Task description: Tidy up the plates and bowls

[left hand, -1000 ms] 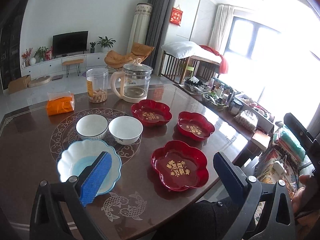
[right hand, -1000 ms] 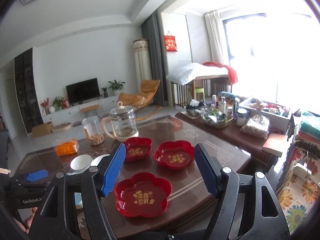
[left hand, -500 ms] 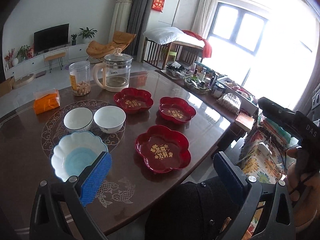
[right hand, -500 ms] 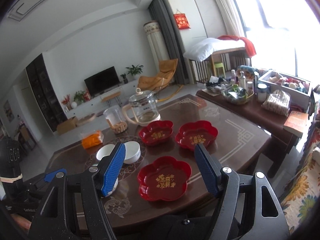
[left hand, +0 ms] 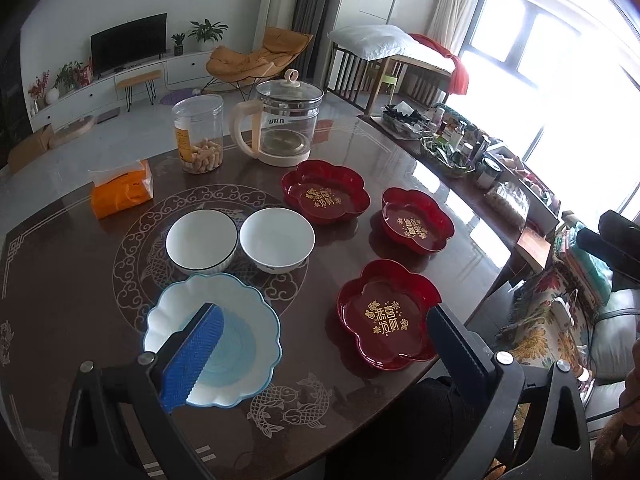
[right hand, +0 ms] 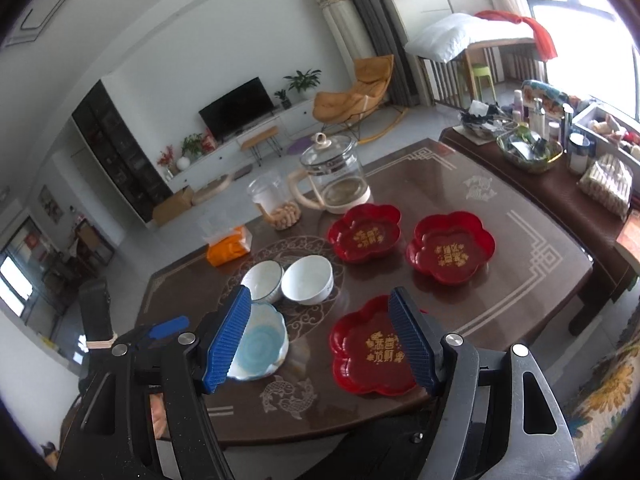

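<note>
Glossy red plates (left hand: 387, 314), smooth white bowls (left hand: 277, 239), clear glass kettle (left hand: 289, 120), polished table (left hand: 72, 280).

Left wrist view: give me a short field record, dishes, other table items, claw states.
red plates: three, flower-shaped, apart, nearest, middle, far
white bowls: two, side by side
blue scalloped bowl: near table edge, separate
other items: glass kettle, snack jar, orange tissue pack
left claw: open, empty
right claw: open, empty

White walls, a TV (left hand: 129, 42), an orange lounge chair (left hand: 256, 58), perhaps tiled floor, bright window (left hand: 532, 46).
</note>
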Demonstrator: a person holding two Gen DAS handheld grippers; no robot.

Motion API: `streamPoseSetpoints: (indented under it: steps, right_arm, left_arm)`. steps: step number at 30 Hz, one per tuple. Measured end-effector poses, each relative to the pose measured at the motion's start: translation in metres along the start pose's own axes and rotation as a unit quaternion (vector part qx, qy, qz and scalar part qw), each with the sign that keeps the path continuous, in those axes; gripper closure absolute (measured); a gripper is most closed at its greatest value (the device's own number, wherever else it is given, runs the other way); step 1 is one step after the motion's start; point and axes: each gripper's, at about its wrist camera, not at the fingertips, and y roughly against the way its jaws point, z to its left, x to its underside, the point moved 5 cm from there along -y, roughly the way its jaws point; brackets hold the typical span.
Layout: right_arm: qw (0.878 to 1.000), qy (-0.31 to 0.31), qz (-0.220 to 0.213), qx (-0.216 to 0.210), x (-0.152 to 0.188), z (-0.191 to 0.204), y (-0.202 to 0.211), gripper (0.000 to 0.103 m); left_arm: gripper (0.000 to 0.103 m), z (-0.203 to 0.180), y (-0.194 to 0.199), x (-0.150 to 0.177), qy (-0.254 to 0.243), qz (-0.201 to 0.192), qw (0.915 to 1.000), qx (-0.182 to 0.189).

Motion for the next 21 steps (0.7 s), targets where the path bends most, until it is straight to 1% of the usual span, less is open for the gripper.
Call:
streamPoseSetpoints:
  steps: [1, 3, 6, 10, 14, 18, 21]
  right_arm:
    - [1.0, -0.004, 0.013, -0.005, 0.0, 0.002, -0.007, 0.028]
    - [1.0, -0.004, 0.025, -0.017, 0.0, 0.008, -0.013, 0.028]
    - [1.0, 0.011, 0.02, -0.017, 0.002, 0.018, -0.016, 0.028]
    - [0.999, 0.045, 0.012, 0.01, 0.005, 0.03, -0.023, 0.028]
    - [0.998, 0.053, 0.021, 0.035, 0.007, 0.032, -0.029, 0.028]
    - [0.998, 0.04, 0.041, 0.037, 0.006, 0.025, -0.034, 0.028]
    - [0.997, 0.016, 0.068, 0.029, 0.004, 0.014, -0.04, 0.028]
  left_arm:
    - [0.002, 0.002, 0.0, -0.001, 0.004, 0.001, 1.0, 0.003]
    - [0.002, 0.006, 0.002, -0.003, 0.011, -0.001, 0.9999, 0.01]
    - [0.002, 0.007, 0.01, -0.001, 0.014, -0.012, 0.9997, 0.014]
    - [0.002, -0.003, 0.026, -0.003, 0.002, -0.04, 0.9991, 0.015]
    - [0.002, -0.021, 0.036, -0.007, -0.028, -0.054, 0.998, 0.016]
    - [0.002, -0.028, 0.03, -0.013, -0.046, -0.046, 0.9979, 0.006]
    - [0.002, -0.021, 0.011, -0.019, -0.037, -0.026, 0.999, 0.005]
